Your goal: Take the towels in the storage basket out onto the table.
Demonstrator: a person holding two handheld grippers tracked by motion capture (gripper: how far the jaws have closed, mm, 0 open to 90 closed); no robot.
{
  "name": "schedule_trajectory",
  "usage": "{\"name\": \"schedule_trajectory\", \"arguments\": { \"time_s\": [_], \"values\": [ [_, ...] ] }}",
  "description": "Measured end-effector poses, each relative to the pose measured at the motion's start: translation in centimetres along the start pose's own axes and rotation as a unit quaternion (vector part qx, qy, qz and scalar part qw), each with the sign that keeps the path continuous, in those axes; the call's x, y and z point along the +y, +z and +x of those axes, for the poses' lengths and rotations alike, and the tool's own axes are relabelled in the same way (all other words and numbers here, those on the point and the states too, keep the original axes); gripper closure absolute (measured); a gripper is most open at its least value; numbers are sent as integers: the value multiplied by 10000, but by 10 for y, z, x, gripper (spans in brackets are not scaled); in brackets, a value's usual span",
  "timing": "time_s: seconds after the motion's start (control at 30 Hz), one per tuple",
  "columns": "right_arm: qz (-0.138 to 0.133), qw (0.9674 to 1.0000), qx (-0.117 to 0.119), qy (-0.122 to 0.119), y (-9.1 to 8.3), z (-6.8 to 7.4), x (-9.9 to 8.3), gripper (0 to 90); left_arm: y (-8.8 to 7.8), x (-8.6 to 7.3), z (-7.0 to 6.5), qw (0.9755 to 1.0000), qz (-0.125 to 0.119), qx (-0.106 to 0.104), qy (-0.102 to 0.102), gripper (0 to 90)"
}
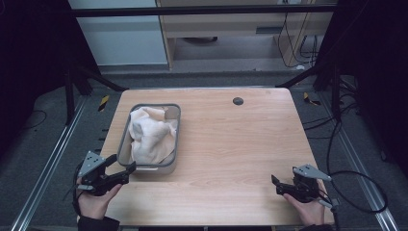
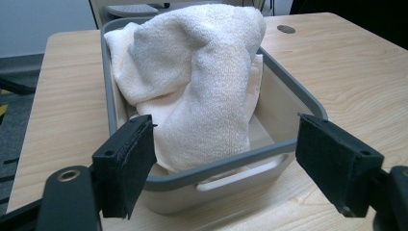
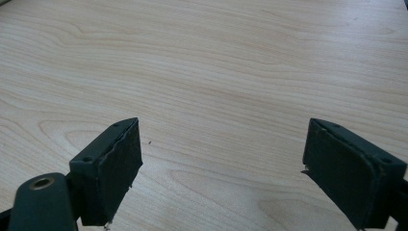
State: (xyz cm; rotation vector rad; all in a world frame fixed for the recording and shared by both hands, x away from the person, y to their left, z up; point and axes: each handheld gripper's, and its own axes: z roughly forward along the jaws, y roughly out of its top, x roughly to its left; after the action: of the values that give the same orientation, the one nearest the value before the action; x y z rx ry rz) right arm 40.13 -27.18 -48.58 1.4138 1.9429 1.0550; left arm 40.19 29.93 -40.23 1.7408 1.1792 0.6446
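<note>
A grey plastic bin (image 1: 177, 137) stands on the left half of the wooden table (image 1: 240, 144), with a crumpled cream towel (image 1: 150, 134) heaped inside and rising above its rim. My left gripper (image 1: 124, 162) is open at the bin's near left corner. In the left gripper view its jaws straddle the bin's near wall (image 2: 231, 161), with the towel (image 2: 192, 72) just beyond them. My right gripper (image 1: 275, 185) hovers open near the table's front right, far from the bin. Bare wood (image 3: 216, 57) lies between its jaws (image 3: 221, 130) in the right gripper view.
A small round grommet hole (image 1: 237, 101) sits near the table's far edge. Black cables (image 1: 356, 178) loop on the floor to the right. Metal frame rails (image 1: 48, 163) run along the left side, and a cabinet (image 1: 231, 29) stands beyond the table.
</note>
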Motion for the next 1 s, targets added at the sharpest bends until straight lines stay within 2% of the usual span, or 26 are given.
{"name": "schedule_trajectory", "arguments": {
  "time_s": [0.5, 0.6, 0.63, 1.0],
  "values": [
    [-69, 10000, -24, -36, 0, -1, 0, 135, 13, 10, 0, 9999, 149, -13, 57, 200],
    [-95, 10000, -1, 17, -1, 0, 1, 136, 16, 13, 0, 9998, 159, 1, 86, 199],
    [-96, 9999, -22, -51, 0, -1, 1, 136, 20, 15, 1, 9998, 166, -9, 88, 199],
    [-48, 10000, 14, -15, 0, 1, 0, 136, 37, 29, 2, 9997, 206, -58, 144, 198]
  ]
}}
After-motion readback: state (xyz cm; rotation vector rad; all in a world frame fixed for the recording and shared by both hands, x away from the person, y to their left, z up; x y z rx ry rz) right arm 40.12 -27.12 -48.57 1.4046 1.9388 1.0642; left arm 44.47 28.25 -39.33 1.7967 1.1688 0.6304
